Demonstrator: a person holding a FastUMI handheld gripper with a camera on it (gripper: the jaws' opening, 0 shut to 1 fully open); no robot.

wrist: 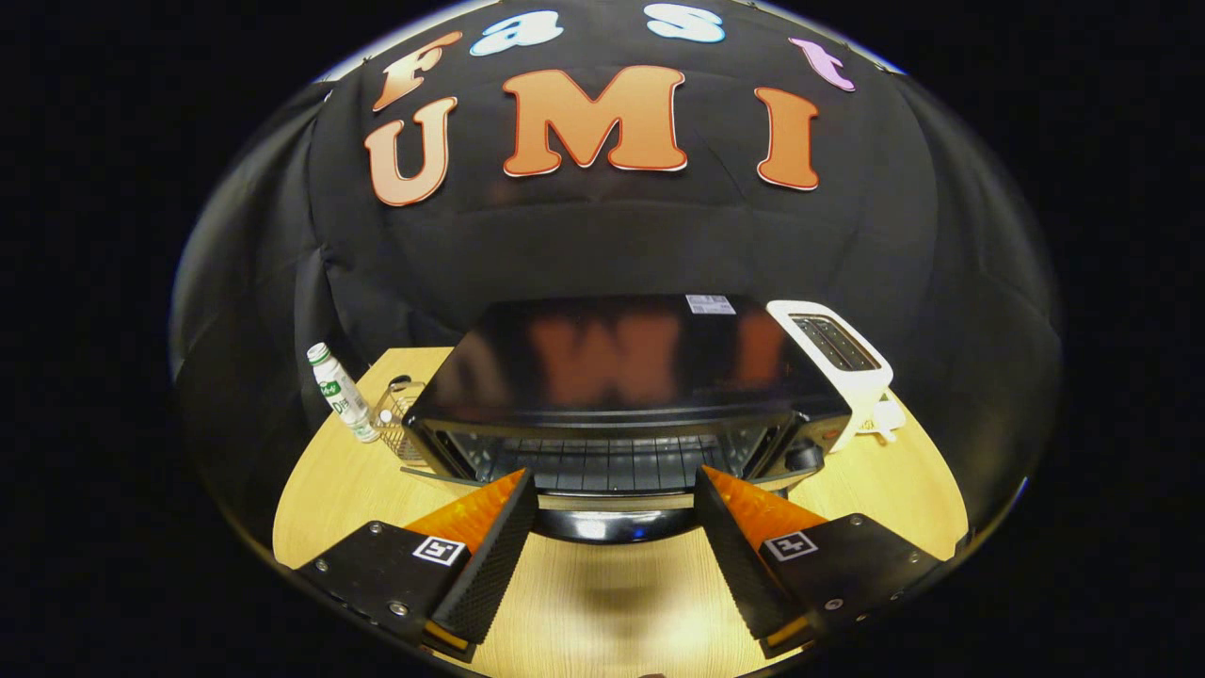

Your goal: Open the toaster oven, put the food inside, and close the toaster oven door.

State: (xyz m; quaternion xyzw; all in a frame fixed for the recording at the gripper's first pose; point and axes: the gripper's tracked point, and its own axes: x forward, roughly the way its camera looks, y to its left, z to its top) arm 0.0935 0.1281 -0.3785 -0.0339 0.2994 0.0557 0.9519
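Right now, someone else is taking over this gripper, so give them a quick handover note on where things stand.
Gripper: open, holding nothing; its fingers straddle the handle of the toaster oven door.
Toaster oven: on the wooden table, just ahead of the fingers. Whether the door is ajar I cannot tell; the rack shows behind it.
Beside the oven: a wire basket and a small bottle on one side, a white toaster on the other.
Done: gripper lined up at the handle.
Left: open the door, find and load the food, close the door.
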